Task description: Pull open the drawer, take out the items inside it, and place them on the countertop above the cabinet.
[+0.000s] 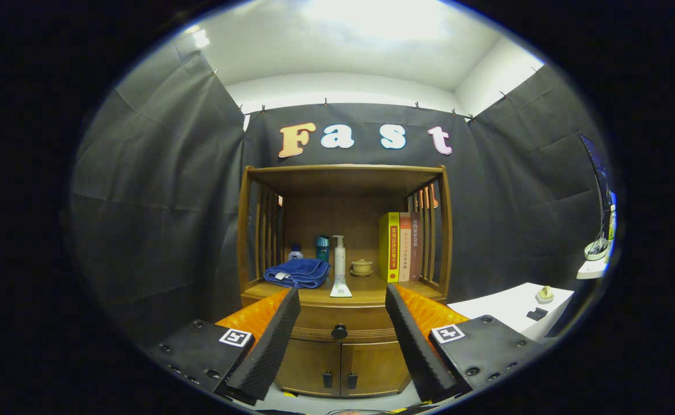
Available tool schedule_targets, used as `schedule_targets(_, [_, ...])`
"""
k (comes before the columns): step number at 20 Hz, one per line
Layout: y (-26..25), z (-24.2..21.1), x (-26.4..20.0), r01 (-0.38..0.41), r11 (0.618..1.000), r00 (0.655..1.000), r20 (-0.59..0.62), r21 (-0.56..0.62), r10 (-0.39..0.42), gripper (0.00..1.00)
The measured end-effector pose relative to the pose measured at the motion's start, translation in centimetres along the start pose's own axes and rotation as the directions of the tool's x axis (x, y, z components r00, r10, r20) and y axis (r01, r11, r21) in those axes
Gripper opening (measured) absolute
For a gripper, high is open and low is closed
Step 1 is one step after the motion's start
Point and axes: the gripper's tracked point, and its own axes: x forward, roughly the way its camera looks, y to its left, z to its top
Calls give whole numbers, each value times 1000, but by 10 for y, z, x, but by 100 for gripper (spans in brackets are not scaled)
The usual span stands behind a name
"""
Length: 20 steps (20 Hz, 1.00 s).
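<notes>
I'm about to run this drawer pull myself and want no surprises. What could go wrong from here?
1. The drawer knob is small and round; the open tongs are well back from it and could slip off or miss it.
2. The countertop already holds a blue towel, a pump bottle, a tube and a small cup, so placing items there risks knocking them over.

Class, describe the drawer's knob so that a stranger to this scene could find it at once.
Start at the wooden cabinet against the black cloth wall. Below its countertop runs one shut drawer, seen between the open gripper jaws. The round dark knob sits mid-front; the two door handles lower down are small and upright.
</notes>
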Motion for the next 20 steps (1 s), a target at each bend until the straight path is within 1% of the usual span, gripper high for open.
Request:
schedule_targets(5, [-10, -8, 6, 1, 999, 1000, -21, 49, 0, 96])
schedule_targets(10, [-24, -19, 12, 29, 996, 999, -44, 86, -25, 96])
schedule_targets(14, [-31, -21, 14, 42, 995, 998, -51, 96, -37, 96])
schedule_targets(20, [-31, -19, 9, 44, 995, 998, -55, 93, -39, 99])
